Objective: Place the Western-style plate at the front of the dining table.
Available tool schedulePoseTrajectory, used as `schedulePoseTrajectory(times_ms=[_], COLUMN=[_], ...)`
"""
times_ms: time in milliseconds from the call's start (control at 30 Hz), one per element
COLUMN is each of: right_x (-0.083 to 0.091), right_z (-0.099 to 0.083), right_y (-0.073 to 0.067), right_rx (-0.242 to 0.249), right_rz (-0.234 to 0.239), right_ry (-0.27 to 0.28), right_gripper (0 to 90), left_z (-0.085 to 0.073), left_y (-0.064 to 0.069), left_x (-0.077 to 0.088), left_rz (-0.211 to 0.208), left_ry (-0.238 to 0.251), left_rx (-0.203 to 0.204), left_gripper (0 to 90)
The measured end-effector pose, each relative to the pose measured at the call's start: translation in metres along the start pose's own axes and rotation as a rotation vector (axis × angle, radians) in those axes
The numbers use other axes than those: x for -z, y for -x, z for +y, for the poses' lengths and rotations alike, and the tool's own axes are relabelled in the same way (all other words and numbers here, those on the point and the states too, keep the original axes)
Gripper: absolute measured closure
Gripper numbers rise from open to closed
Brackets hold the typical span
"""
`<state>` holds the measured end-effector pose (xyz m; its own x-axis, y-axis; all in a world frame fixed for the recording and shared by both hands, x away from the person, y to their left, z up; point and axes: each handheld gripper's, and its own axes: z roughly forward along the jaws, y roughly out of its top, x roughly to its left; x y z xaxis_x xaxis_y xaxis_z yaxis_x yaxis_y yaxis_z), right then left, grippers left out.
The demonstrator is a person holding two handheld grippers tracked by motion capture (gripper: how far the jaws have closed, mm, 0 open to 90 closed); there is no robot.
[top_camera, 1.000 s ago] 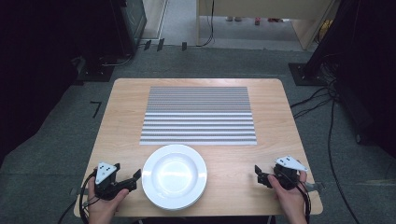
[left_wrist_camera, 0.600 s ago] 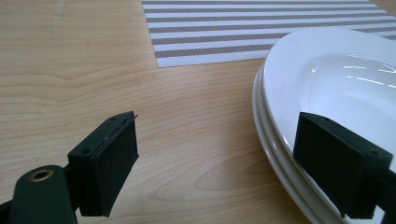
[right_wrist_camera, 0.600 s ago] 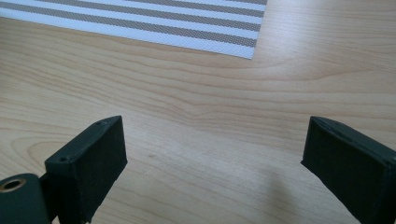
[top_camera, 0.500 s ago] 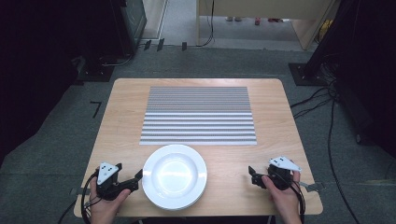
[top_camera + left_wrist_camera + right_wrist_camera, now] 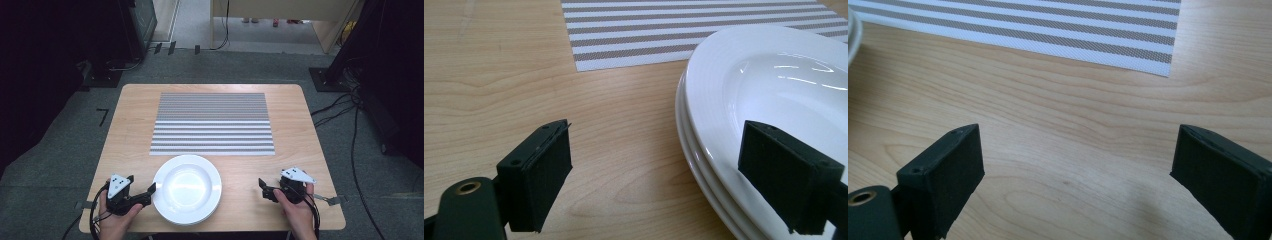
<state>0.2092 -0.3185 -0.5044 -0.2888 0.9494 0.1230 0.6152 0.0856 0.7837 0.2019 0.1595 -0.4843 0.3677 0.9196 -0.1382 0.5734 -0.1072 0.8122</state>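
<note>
— Since a second ago our right gripper [image 5: 266, 189] has slid leftward along the lower edge of the frame, closer to the plates; our left gripper [image 5: 142, 186] has barely shifted.

— Agreed. We see the left one at lower left in the high view, jaws spread wide, nothing between them. In the left gripper view its right-hand pad sits in front of the rim of the stack of white plates [image 5: 769, 90], just beside it; whether it touches we cannot tell.

— And the stack itself?

— Lower centre of the high view, on the wooden table [image 5: 130, 115], just below the striped placemat [image 5: 212, 122].

— Our right gripper?

— Lower right, jaws also released and wide apart, only bare wood between them in the right gripper view. It stands apart from the plates, whose rim peeks in at that view's upper left corner.
</note>
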Motion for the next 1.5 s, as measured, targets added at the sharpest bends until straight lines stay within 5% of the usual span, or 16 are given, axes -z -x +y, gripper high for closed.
schedulePoseTrajectory(times_ms=[900,1200,1500], right_x=[-0.020,-0.025,-0.032], right_z=[0.044,0.049,0.057], right_y=[-0.072,-0.084,-0.099], right_rx=[0.064,0.073,0.062], right_rz=[0.117,0.114,0.161], right_ry=[0.077,0.083,0.092], right_gripper=[6.4,6.3,6.3], left_z=[0.002,0.002,0.002], left_y=[0.006,0.008,0.012], left_x=[0.000,0.001,0.000], left_rz=[-0.012,-0.021,-0.033], left_ry=[-0.007,-0.007,-0.009], left_rx=[-0.015,-0.010,-0.011], left_gripper=[11.4,10.9,10.9])
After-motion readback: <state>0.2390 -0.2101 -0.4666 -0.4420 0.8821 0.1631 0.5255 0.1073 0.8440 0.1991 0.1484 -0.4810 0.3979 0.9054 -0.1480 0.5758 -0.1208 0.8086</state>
